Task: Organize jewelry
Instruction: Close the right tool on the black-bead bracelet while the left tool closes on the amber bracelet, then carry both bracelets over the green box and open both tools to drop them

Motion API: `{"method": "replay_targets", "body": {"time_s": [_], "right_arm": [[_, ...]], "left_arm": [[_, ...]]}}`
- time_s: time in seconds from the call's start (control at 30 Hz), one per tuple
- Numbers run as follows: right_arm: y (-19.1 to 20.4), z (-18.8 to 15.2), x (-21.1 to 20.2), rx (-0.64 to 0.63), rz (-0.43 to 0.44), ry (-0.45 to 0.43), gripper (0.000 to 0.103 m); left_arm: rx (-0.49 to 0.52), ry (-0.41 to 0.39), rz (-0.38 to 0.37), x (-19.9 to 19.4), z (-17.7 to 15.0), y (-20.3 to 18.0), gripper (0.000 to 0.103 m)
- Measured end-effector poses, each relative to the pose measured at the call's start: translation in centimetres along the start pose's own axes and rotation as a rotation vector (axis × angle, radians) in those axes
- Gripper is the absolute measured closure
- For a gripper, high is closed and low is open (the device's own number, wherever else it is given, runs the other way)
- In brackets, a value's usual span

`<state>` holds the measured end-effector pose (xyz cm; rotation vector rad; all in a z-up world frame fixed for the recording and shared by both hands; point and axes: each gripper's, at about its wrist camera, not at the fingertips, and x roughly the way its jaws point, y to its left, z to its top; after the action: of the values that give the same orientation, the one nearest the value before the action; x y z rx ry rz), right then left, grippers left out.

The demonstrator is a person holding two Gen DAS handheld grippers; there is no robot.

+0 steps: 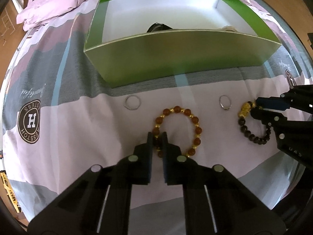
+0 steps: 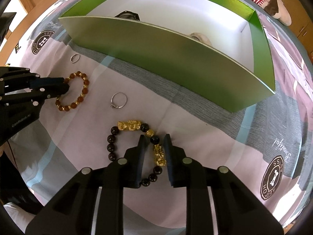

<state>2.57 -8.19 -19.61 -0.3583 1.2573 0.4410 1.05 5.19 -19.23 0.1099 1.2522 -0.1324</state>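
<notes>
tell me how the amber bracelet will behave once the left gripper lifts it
The amber bracelet is separate round beads on a loop, so it will likely sag and dangle rather than hold its circle. The left gripper straddles just one short stretch of it, so smooth beads might slip or roll between the fingers.

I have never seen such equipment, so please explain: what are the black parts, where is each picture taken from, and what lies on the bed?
The black parts are two hand-held grippers, each carrying a camera looking along its fingers. One picture comes from the left gripper, whose fingers close on an amber bracelet. The other comes from the right gripper, whose fingers stand around a black bracelet with gold charms, not visibly clamped. Two silver rings lie on the bedsheet before a green box.
</notes>
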Motion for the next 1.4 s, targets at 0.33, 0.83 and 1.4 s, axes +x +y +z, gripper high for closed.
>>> {"method": "replay_targets", "body": {"time_s": [0.33, 0.83, 1.4], "right_arm": [[-1.3, 0.4, -2.5, 0.059, 0.059, -0.075, 0.093], [-3.2, 1.0, -3.7, 0.081, 0.079, -0.124, 0.093], [-3.0, 0.7, 0.9, 0.051, -0.056, -0.022, 0.068]], "left_arm": [[-0.025, -0.061, -0.049, -2.5, 0.6, 0.9, 0.096], [-0.029, -0.081, -0.065, -3.5, 0.7, 0.8, 0.096], [-0.014, -0.019, 0.041, 0.5, 0.3, 1.5, 0.091]]}}
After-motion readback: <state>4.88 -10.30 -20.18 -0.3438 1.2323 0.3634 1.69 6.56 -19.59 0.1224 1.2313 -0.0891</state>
